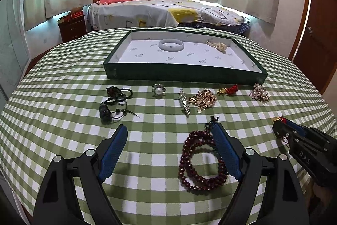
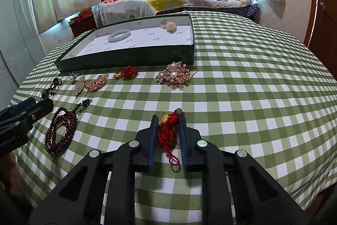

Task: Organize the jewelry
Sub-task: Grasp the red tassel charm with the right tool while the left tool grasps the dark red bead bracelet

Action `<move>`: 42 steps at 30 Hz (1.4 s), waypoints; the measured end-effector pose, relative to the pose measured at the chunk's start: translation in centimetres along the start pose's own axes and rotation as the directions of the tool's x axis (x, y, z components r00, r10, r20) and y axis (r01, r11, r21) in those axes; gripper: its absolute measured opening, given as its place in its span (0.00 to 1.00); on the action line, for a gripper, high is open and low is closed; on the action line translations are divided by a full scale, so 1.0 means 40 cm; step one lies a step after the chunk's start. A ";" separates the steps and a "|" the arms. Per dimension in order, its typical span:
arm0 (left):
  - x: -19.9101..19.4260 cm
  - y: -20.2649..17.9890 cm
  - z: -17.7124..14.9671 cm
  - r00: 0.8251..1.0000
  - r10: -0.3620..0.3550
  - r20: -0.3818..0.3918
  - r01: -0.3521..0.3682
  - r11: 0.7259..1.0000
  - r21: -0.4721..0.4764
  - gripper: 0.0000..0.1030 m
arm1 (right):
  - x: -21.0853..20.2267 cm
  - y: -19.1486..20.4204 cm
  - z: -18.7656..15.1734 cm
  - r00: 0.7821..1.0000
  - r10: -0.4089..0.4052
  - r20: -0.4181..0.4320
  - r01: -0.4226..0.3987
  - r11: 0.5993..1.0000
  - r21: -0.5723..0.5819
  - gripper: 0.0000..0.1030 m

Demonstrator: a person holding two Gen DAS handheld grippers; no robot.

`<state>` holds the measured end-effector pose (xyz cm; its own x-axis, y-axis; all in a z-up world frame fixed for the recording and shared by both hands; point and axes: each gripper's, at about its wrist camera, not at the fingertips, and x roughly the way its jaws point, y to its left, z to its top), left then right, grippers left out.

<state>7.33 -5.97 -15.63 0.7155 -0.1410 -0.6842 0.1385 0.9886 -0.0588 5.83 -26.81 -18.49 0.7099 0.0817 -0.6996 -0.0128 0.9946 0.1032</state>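
Bedroom setting; work surface is a table under a green-and-white checked cloth (image 2: 252, 88), with a bed at upper centre of both views.

Item 1. Green tray (image 1: 185, 75), white-lined, upper centre of the left wrist view. Contents: pale bangle (image 1: 171, 45) and a pearl cluster (image 1: 218, 45) toward its far right corner.

Item 2. Loose pieces in a row just below the tray's near wall: black cord bracelet (image 1: 114, 102), pearl ring (image 1: 159, 90), crystal clip (image 1: 183, 101), gold chain piece (image 1: 203, 99), red-and-gold charm (image 1: 228, 90), pearl brooch (image 1: 259, 93).

Item 3. Dark red bead strand (image 1: 200, 161), lower centre of the left wrist view, partly under one finger of the left gripper (image 1: 169, 130), which is spread wide and holds nothing.

Item 4. Red knotted charm (image 2: 168, 132) with gold bead and green stone, lower centre of the right wrist view, lying between the fingers of the right gripper (image 2: 168, 121). Fingers are drawn close on either side; whether they are actually pinching it is not clear from this angle.

Handling note: cord is soft and bunched, so grip the thick knotted middle, not the trailing loop; lift straight up before travelling to the tray, and release low over bare lining away from bangle and pearls.
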 end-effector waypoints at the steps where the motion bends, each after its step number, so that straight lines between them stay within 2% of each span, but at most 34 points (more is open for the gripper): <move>1: 0.001 -0.003 0.000 1.000 -0.002 -0.002 0.002 1.000 0.003 0.78 | -0.002 -0.002 0.000 1.000 0.003 0.000 -0.003 1.000 0.003 0.18; 11: 0.036 -0.048 -0.017 0.998 -0.017 -0.053 0.020 0.998 0.056 0.78 | -0.004 0.000 0.000 1.000 0.022 0.007 -0.022 1.000 -0.004 0.18; 18: 0.060 -0.049 -0.031 0.996 -0.021 -0.088 0.025 0.998 0.050 0.78 | -0.002 0.004 -0.003 1.000 0.030 0.001 -0.030 1.000 -0.007 0.18; 21: 0.061 -0.064 -0.039 0.996 0.009 -0.087 -0.001 0.995 0.096 0.78 | -0.002 0.005 -0.003 1.000 0.031 0.000 -0.031 0.999 -0.008 0.18; 25: 0.059 -0.060 -0.039 0.996 0.004 -0.089 0.004 0.996 0.094 0.77 | -0.004 0.010 -0.004 0.999 0.032 0.001 -0.032 0.999 -0.015 0.18; 27: 0.056 -0.059 -0.041 0.996 0.009 -0.085 -0.001 0.996 0.093 0.74 | -0.004 0.012 -0.004 0.999 0.033 0.002 -0.033 0.999 -0.017 0.18; 29: 0.050 -0.053 -0.041 0.997 0.016 -0.077 -0.009 0.996 0.087 0.59 | -0.005 0.013 -0.004 0.999 0.034 0.003 -0.033 0.999 -0.016 0.18; 30: 0.049 -0.053 -0.041 0.997 0.019 -0.075 -0.013 0.996 0.085 0.56 | -0.005 0.013 -0.004 0.999 0.033 0.003 -0.033 0.999 -0.016 0.18; 32: 0.045 -0.044 -0.039 0.997 0.019 -0.071 -0.014 0.997 0.079 0.39 | -0.004 0.016 -0.003 0.999 0.034 0.003 -0.034 0.999 -0.017 0.18; 35: 0.037 -0.018 -0.037 0.997 -0.032 -0.071 0.035 0.999 0.038 0.22 | -0.005 0.020 -0.002 0.999 0.036 0.005 -0.036 0.999 -0.021 0.18; 42: 0.028 -0.017 -0.034 0.997 -0.049 -0.058 0.051 0.998 0.029 0.21 | -0.015 0.021 0.003 0.999 0.040 0.020 -0.039 0.999 -0.023 0.18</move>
<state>7.12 -6.73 -17.35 0.6670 -0.1863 -0.7214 0.1946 0.9782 -0.0727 5.49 -26.02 -17.92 0.7228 0.1197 -0.6806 -0.0564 0.9918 0.1146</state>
